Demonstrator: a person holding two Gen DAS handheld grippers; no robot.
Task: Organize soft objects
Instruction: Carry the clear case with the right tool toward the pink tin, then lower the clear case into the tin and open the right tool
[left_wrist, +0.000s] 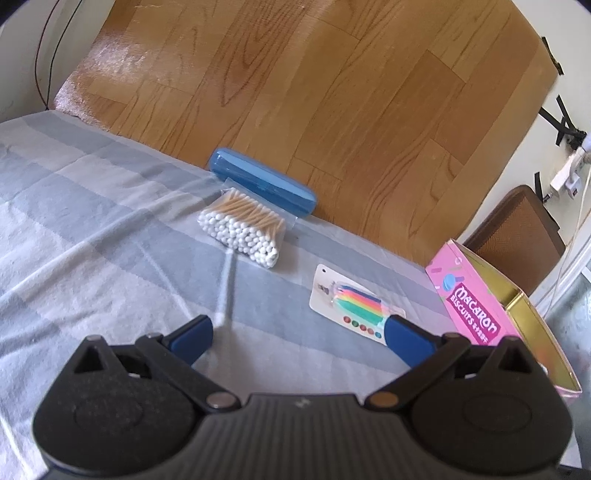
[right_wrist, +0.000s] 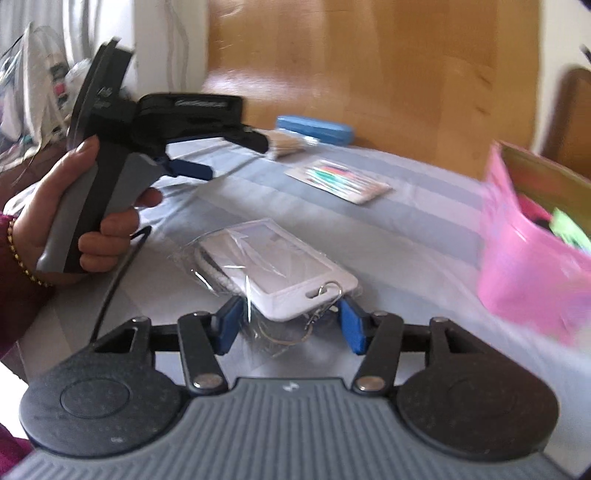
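1. The right gripper (right_wrist: 290, 325) is held partly open, its fingers flanking the ring end of the wrapped white card holder (right_wrist: 280, 266); nothing is gripped.
2. The holder's long axis is seen running away and leftward on the striped bed sheet (right_wrist: 406, 229).
3. The left gripper (left_wrist: 299, 332) is spread wide, empty, farther off.

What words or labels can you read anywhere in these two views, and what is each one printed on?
"MACARON" on the side of the pink box.
"BISCUITS" on the same box, just beneath; the small characters after it are too small to read.
Embossed lettering on the left claw's black body, seen from the right wrist: too blurred to read.
Candle pack card: coloured dots only, no legible text.
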